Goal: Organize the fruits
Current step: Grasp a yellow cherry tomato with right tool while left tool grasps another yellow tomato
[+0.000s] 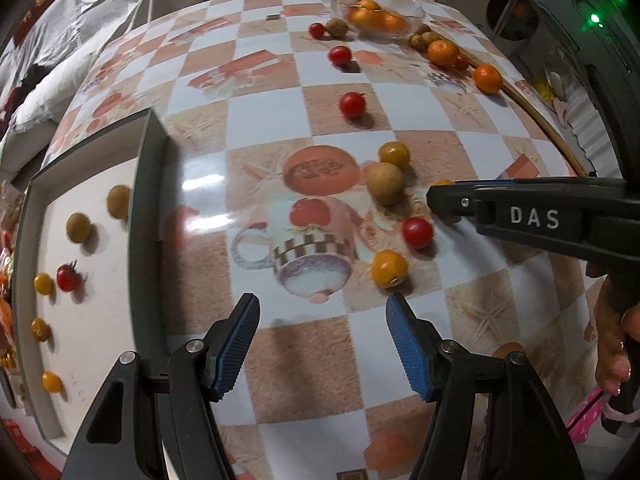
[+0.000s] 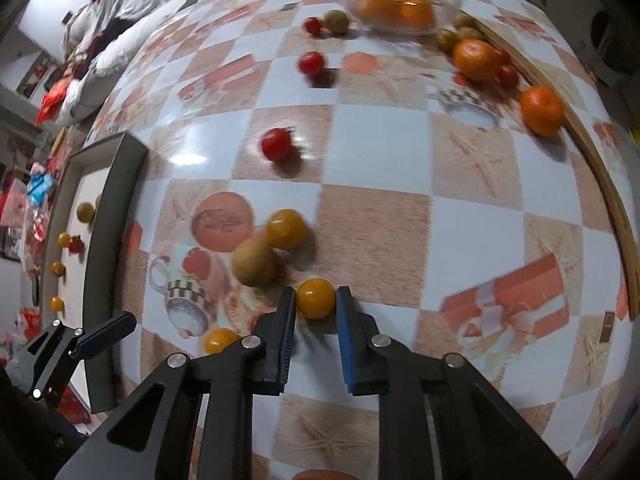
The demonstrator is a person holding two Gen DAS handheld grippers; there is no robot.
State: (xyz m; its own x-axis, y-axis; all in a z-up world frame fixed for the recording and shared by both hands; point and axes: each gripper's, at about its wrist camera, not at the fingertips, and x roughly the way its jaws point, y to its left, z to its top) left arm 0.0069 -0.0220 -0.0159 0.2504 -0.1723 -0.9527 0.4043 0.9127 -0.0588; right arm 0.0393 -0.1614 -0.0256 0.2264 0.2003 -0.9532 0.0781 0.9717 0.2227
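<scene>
My right gripper [image 2: 316, 300] is shut on a yellow cherry tomato [image 2: 315, 298] just above the table; it also shows from the side in the left wrist view [image 1: 440, 200]. My left gripper [image 1: 322, 320] is open and empty, low over the table. Near it lie a yellow tomato [image 1: 389, 269], a red tomato [image 1: 417, 232], a brown longan [image 1: 385, 183] and another yellow tomato [image 1: 394, 155]. A grey-rimmed tray [image 1: 149, 184] at the left holds several small fruits. A glass bowl [image 1: 412, 14] of oranges stands at the far side.
Red tomatoes [image 1: 353, 104] [image 1: 340, 56] lie mid-table. Oranges [image 1: 487, 78] [image 1: 442, 53] and small green fruits [image 1: 420, 40] sit along the wooden table rim [image 1: 536, 114] at the right. A bed with bedding [image 1: 60, 40] lies beyond the table's left side.
</scene>
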